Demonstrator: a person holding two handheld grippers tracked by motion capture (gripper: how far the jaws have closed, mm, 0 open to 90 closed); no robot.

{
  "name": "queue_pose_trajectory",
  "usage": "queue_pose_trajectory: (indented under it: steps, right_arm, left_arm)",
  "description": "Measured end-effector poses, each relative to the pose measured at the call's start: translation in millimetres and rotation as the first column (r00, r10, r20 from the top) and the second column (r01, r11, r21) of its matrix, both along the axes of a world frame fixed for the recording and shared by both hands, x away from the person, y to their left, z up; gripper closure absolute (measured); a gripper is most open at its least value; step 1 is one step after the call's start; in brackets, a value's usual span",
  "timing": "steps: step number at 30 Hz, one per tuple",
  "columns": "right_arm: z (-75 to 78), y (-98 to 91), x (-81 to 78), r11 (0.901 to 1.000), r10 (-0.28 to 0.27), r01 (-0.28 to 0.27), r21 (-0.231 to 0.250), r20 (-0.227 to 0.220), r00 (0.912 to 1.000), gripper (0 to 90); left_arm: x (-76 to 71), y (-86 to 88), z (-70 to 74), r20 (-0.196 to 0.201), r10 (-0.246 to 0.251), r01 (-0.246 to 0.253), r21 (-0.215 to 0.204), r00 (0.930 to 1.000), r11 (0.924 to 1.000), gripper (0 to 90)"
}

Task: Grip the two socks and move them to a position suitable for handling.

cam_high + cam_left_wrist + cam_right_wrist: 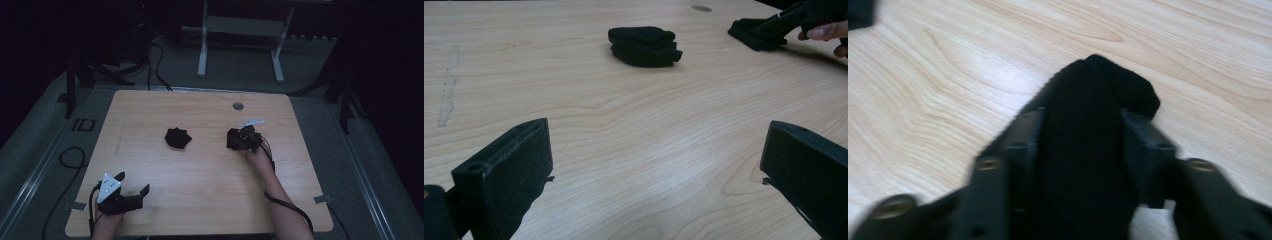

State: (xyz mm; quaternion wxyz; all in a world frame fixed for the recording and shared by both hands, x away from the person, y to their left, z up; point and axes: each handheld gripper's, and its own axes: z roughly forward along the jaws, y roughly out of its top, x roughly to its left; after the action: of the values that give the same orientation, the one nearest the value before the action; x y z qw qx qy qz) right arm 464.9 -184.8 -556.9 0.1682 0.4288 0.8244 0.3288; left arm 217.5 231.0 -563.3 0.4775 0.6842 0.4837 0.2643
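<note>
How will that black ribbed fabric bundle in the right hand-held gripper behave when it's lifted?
The black ribbed fabric bundle bulges between the right hand-held gripper jaws, so it is probably soft and floppy. Its knit looks grippy, unlikely to slip. Loose ends may droop.

Lab or recording room is suggested. Pale wooden bench (200, 165) is set on grey carpeted floor (240, 70), surroundings kept dark. Black cables (157, 65) are run across floor behind bench. White metal stand (202, 50) is placed at back. Bench corners are marked with tape pieces (322, 199). Round cable grommet (238, 106) is fitted in bench top.
</note>
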Motion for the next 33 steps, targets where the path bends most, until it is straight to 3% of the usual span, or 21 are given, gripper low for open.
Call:
queue_pose_trajectory:
  steps: [3,6,8,12,16,20,22,23,25,26,29,33]
  right_arm:
    - [3.6,5.3,-2.1,0.9999,0.000,-0.001,-0.010,-0.021,0.9998,71.4]
    - [8.9,8.4,-8.7,0.9997,0.014,-0.014,0.022,-0.023,0.9996,73.0]
    - [14.6,11.9,-16.6,0.9987,0.044,-0.043,0.028,-0.013,0.9990,73.2]
    - [33.8,16.7,-35.5,0.9929,0.091,-0.091,0.077,0.009,0.9958,73.2]
    - [54.3,18.1,-55.0,0.9814,0.122,-0.125,0.145,0.032,0.9920,73.1]
    - [73.6,23.0,-80.2,0.9619,0.169,-0.183,0.203,0.082,0.9821,73.1]
    - [80.9,26.2,-90.6,0.9527,0.186,-0.207,0.223,0.108,0.9765,73.0]
    - [80.9,26.2,-90.6,0.9527,0.186,-0.207,0.223,0.108,0.9765,73.0]
    - [88.0,30.9,-102.0,0.9486,0.203,-0.231,0.216,0.144,0.9686,73.0]
    - [91.7,32.5,-107.6,0.9400,0.215,-0.248,0.234,0.158,0.9638,73.0]
    - [97.9,35.2,-116.1,0.9283,0.231,-0.273,0.253,0.181,0.9559,73.0]
    - [101.8,42.0,-126.6,0.9222,0.259,-0.304,0.239,0.205,0.9440,73.0]
  left_arm:
    - [0.9,-2.3,0.6,-0.021,-0.014,0.014,-0.009,0.9997,0.9999,0.8]
    - [0.6,-6.7,2.6,-0.021,-0.025,0.025,0.000,0.9994,0.9997,0.9]
    - [0.7,-10.8,2.9,-0.023,-0.046,0.047,0.017,0.9987,0.9988,5.8]
    - [5.0,-20.9,3.1,-0.043,-0.102,0.103,0.021,0.9938,0.9944,6.0]
    - [12.3,-37.9,6.6,-0.051,-0.164,0.165,0.008,0.9852,0.9863,13.3]
    - [23.4,-59.6,14.5,-0.050,-0.238,0.237,-0.029,0.9699,0.9711,15.5]
    - [27.1,-71.8,18.4,-0.043,-0.282,0.280,-0.049,0.9584,0.9588,20.5]
    - [27.1,-71.8,18.4,-0.043,-0.282,0.280,-0.049,0.9584,0.9588,20.5]
    - [30.3,-87.7,22.4,-0.039,-0.320,0.317,-0.055,0.9467,0.9467,20.6]
    - [32.6,-97.0,24.6,-0.038,-0.343,0.340,-0.073,0.9385,0.9376,20.6]
    - [37.3,-111.1,26.8,-0.031,-0.367,0.362,-0.102,0.9298,0.9266,23.3]
    - [43.1,-126.8,31.5,-0.006,-0.413,0.408,-0.148,0.9107,0.9011,29.9]
